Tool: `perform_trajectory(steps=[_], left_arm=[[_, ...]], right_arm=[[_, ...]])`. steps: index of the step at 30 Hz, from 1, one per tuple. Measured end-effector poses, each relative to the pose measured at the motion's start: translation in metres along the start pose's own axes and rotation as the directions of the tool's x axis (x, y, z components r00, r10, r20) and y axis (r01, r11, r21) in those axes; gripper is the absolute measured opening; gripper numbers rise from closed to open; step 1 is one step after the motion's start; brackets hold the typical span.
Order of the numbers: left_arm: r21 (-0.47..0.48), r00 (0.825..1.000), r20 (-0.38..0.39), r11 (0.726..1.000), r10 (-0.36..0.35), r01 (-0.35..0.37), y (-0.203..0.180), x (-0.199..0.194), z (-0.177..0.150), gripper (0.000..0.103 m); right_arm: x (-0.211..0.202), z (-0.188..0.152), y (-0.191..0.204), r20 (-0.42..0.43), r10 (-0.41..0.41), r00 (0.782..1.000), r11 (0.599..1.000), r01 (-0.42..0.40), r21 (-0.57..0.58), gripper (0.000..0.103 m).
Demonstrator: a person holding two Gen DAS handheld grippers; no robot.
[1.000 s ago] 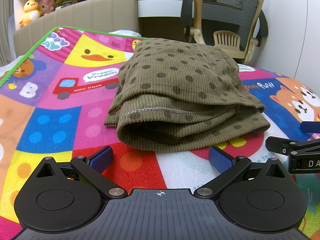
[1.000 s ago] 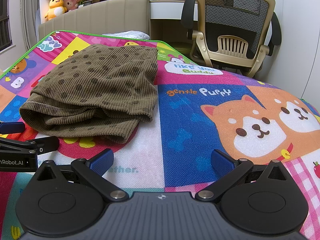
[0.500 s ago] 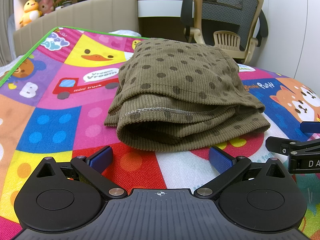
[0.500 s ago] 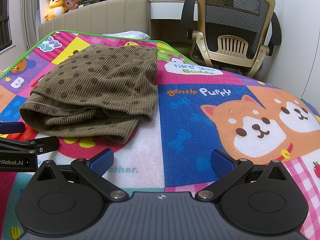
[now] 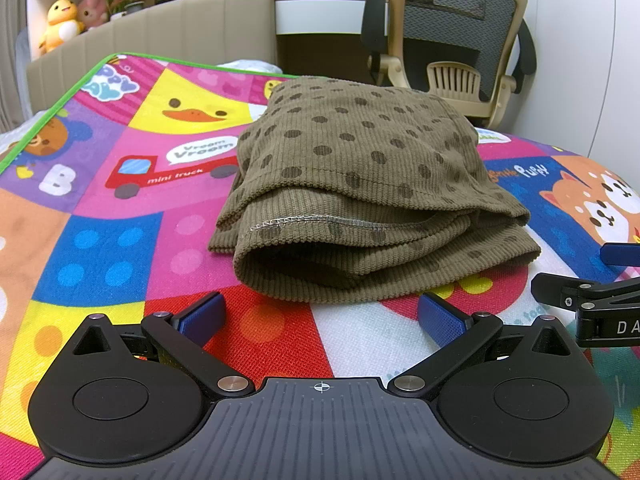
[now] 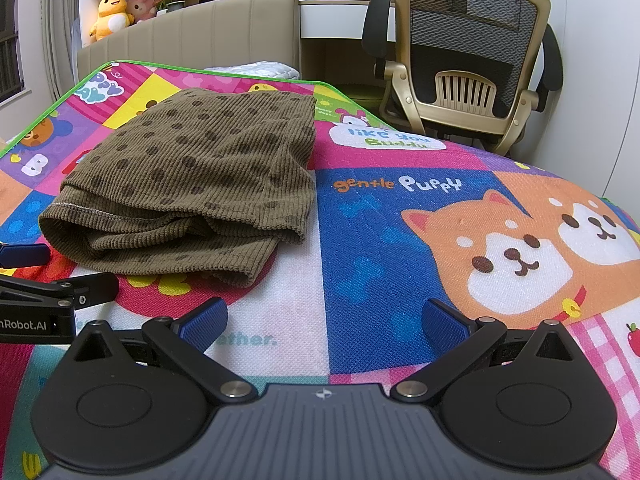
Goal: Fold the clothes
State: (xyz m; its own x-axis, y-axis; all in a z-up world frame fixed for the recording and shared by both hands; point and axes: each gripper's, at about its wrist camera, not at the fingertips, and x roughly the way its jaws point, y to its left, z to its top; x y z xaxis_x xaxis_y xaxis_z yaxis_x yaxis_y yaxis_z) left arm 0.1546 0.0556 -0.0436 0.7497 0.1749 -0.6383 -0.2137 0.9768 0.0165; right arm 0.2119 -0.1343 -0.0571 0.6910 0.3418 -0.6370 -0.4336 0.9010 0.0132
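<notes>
Two grippers sit low over a bright cartoon play mat [image 5: 120, 240], side by side, and neither one has hold of anything.

From the left wrist camera, the left gripper [image 5: 319, 316] has its blue-padded fingers [image 5: 200, 316] spread wide apart, with only mat between them. Just beyond the fingertips, near but not touching, lies the folded garment [image 5: 360, 184], an olive ribbed knit with dark dots, stacked in several layers with a stitched hem showing along the near edge. How many layers there are I cannot tell, since the folds tuck into one another and the inner ones are in shadow. At the right edge the right gripper [image 5: 600, 304] pokes in, cut off by the frame, so only one black finger, a sliver of blue pad and part of some white lettering can be seen. Behind the mat stand a beige headboard [image 5: 180, 28] and a mesh office chair [image 5: 456, 36], its base hidden behind the garment and the mat.

From the right wrist camera, the right gripper [image 6: 324, 322] is likewise released, fingers wide, over a white and blue patch of mat [image 6: 400, 240] beside the printed puppies. The garment [image 6: 200, 176] lies ahead and to the left, well clear of these fingers. The left gripper [image 6: 48, 280] enters at the left edge, mostly cut off, its tip close to the garment's near corner. Plush toys [image 6: 110, 12] sit on a shelf at the back, and something white and crumpled [image 6: 256, 70] past the mat's far edge is too hidden to identify.
</notes>
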Motion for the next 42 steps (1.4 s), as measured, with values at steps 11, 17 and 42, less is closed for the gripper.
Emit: perform_trajectory(steps=[11,17,42], left_arm=[[0.0,1.0,0.0,1.0,0.0,0.0,0.0003,0.0003,0.0,0.103],[0.0,1.0,0.0,1.0,0.0,0.0,0.0004,0.0003,0.0,0.103],[-0.001,1.0,0.0,1.0,0.001,-0.001,0.0006,0.0006,0.0,0.103]], right_arm=[[0.0003,0.0,-0.0001,-0.001,0.005,1.0,1.0,-0.005,-0.003,0.103],[0.0003,0.0,-0.0002,0.0,0.005,1.0,1.0,-0.005,-0.003,0.103],[0.0003,-0.0002,-0.0001,-0.002,0.01,1.0,1.0,-0.01,-0.007,0.103]])
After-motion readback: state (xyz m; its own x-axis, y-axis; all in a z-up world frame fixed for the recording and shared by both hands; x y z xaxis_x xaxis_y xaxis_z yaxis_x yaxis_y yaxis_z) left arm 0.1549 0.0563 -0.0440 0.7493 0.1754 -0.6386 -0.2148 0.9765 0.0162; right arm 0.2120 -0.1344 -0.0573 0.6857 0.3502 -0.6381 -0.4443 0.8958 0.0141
